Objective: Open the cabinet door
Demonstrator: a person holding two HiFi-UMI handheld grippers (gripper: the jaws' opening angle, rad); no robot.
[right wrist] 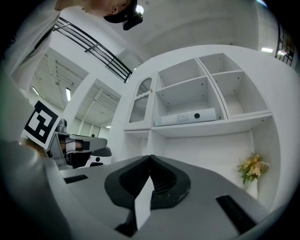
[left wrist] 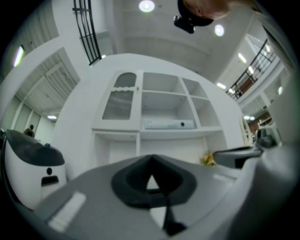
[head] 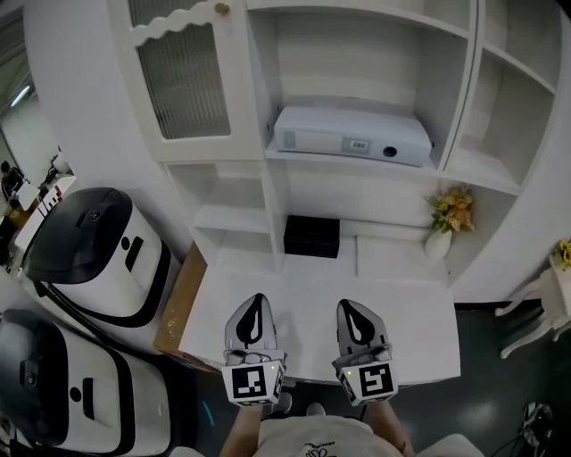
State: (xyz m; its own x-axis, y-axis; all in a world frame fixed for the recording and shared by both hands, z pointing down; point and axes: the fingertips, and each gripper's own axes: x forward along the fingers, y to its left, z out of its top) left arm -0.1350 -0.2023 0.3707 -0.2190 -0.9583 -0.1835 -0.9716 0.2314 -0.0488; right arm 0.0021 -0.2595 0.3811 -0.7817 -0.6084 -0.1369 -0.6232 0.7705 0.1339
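Ahead, the cabinet door [head: 183, 76] stands upright and closed at the shelving's upper left, its knob [head: 221, 8] on its right edge. Both grippers wait below with jaws together and empty, the left gripper [head: 257, 302] nearer than the right gripper [head: 351, 309].

Head cam down, others fwd, cabinet [head: 366, 192] shared

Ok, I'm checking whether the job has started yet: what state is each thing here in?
Cabinet door: shut.
Left gripper: shut, empty, away from the door.
Right gripper: shut, empty, away from the door.
White box: lying flat on a shelf.
Black box: closed, in a lower shelf.
Vase: upright, holding flowers.
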